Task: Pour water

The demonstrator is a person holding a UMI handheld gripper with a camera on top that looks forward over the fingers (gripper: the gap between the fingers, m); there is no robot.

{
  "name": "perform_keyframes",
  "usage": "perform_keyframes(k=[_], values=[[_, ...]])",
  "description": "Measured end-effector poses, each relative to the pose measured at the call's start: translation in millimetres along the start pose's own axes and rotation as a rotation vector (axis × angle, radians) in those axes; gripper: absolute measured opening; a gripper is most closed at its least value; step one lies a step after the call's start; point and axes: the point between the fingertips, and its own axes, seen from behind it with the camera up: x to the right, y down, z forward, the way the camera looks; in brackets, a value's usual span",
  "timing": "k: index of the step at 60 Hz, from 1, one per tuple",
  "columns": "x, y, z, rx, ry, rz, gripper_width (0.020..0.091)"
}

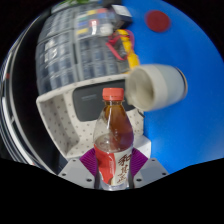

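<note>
My gripper [117, 168] is clamped on the bottle [114, 140], both pads against it; a tilted cup [155, 87] sits just beyond its cap.

Clear glossy plastic bottle [113, 140], red cap [113, 95]; matt pale cup [157, 87]; smooth blue surface [185, 130].

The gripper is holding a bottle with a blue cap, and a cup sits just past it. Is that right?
Not quite. The gripper view shows the bottle has a red cap, not blue. The gripper does hold it between its fingers, and the cup lies just beyond.
</note>
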Motion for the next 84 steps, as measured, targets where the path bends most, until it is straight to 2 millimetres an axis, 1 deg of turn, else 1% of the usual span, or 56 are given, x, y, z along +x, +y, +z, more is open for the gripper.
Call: perform_keyframes(k=[4, 5, 9, 14, 15, 17, 19, 23, 24, 26, 30, 35, 36, 38, 42, 49, 52, 57, 64, 67, 68, 69, 70, 71, 76, 78, 79, 84], values=[[-8, -5, -7, 0.001, 0.005, -0.195, 0.0391], [-8, -7, -12, 0.009, -0.004, -0.252, 0.0389], [-35, -21, -21, 0.03, -0.01, -0.443, 0.0396], [-75, -42, -30, 0.072, -0.062, -0.647, 0.0409], [-76, -49, -34, 0.092, -0.098, -0.695, 0.0406], [-95, -55, -40, 0.106, -0.087, -0.776, 0.0406], [-106, -64, -43, 0.119, -0.087, -0.86, 0.0406], [-123, -88, -49, 0.176, -0.065, -1.042, 0.0405], [-122, -98, -49, 0.202, -0.076, -1.092, 0.0406], [-131, -108, -55, 0.231, -0.024, -1.173, 0.0406], [-137, -138, -64, 0.31, 0.028, -1.325, 0.0406], [-130, -173, -76, 0.367, 0.095, -1.483, 0.0404], [-124, -184, -78, 0.379, 0.098, -1.507, 0.0406], [-118, -199, -80, 0.391, 0.129, -1.543, 0.0403], [-102, -224, -83, 0.397, 0.187, -1.607, 0.0404], [-66, -265, -82, 0.376, 0.268, -1.65, 0.0405], [-53, -278, -82, 0.365, 0.301, -1.66, 0.0404], [-33, -292, -81, 0.352, 0.323, -1.679, 0.0405], [-6, -306, -79, 0.337, 0.35, -1.687, 0.0402], [11, -310, -78, 0.317, 0.374, -1.693, 0.0413], [3, -308, -78, 0.345, 0.337, -1.701, 0.0424], [4, -307, -79, 0.349, 0.332, -1.701, 0.0416], [7, -307, -79, 0.343, 0.336, -1.697, 0.0427], [7, -307, -80, 0.346, 0.33, -1.698, 0.0414], [7, -305, -82, 0.354, 0.316, -1.725, 0.042], [8, -305, -82, 0.356, 0.317, -1.731, 0.0433], [8, -305, -83, 0.357, 0.317, -1.73, 0.0454], [9, -306, -85, 0.361, 0.332, -1.719, 0.0488]])
